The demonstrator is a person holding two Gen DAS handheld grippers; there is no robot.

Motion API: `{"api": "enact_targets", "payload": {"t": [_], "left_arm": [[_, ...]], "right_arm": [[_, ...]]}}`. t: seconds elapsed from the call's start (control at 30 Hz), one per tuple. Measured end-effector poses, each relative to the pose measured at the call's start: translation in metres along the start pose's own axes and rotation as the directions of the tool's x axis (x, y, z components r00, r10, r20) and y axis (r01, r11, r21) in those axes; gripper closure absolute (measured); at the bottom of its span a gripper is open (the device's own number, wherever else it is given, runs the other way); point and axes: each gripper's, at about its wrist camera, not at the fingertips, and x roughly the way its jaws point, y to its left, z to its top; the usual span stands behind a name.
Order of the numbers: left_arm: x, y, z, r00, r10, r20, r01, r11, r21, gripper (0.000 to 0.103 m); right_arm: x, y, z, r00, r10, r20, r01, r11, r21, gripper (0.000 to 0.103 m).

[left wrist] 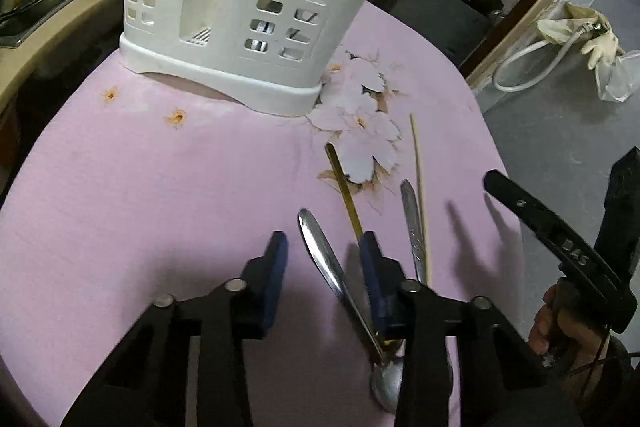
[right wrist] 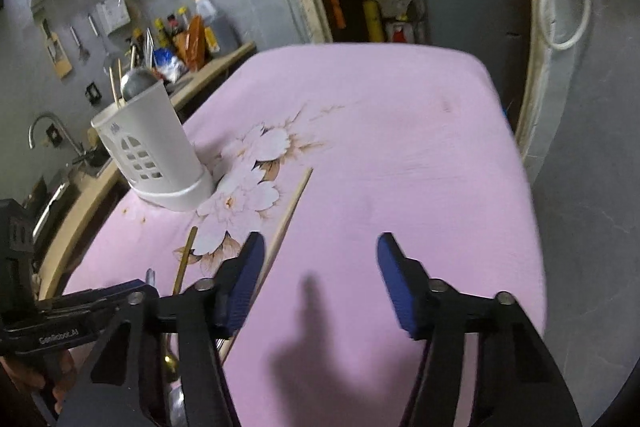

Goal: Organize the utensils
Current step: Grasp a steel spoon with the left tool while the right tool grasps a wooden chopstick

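Lower centre, the left tool (left wrist: pixel 324 267) is spread wide around a steel spoon (left wrist: pixel 332 267); the right tool (right wrist: pixel 320 281) is spread, empty. A gold utensil (left wrist: pixel 344 183), a second steel handle (left wrist: pixel 412 223) and one chopstick (left wrist: pixel 419 187) lie loose on the pink tabletop (left wrist: pixel 160 187). Upper left, the white holder (left wrist: pixel 240 11) already contains some utensils: partly done

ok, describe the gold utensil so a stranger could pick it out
Start at the white utensil caddy on the pink tablecloth. Nearer than it lie four utensils; the gold utensil runs from the flower print toward the left gripper. Only it is brass-yellow: neighbours are silver or pale wood.
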Motion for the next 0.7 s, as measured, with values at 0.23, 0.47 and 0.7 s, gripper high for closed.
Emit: {"api": "enact_targets", "payload": {"t": [0.23, 0.47, 0.7], "left_arm": [[0.0, 0.005, 0.004, 1.0, 0.009, -0.026, -0.009, 1.0, -0.023, 0.086], [0.001, 0.002, 0.009, 0.999, -0.004, -0.044, 0.002, 0.999, -0.052, 0.093], [0.0, 0.0, 0.01, 0.998, -0.028, -0.051, 0.025, 0.998, -0.063, 0.099]], "right_arm": [[0.039, 0.015, 0.007, 0.995, 0.053, -0.086, -0.057, 0.998, -0.037, 0.064], [0.068, 0.03, 0.011, 0.984, 0.046, -0.174, -0.057, 0.996, -0.062, 0.067], [0.077, 0.03, 0.023, 0.972, 0.036, -0.231, -0.044, 0.999, -0.029, 0.069]]}}
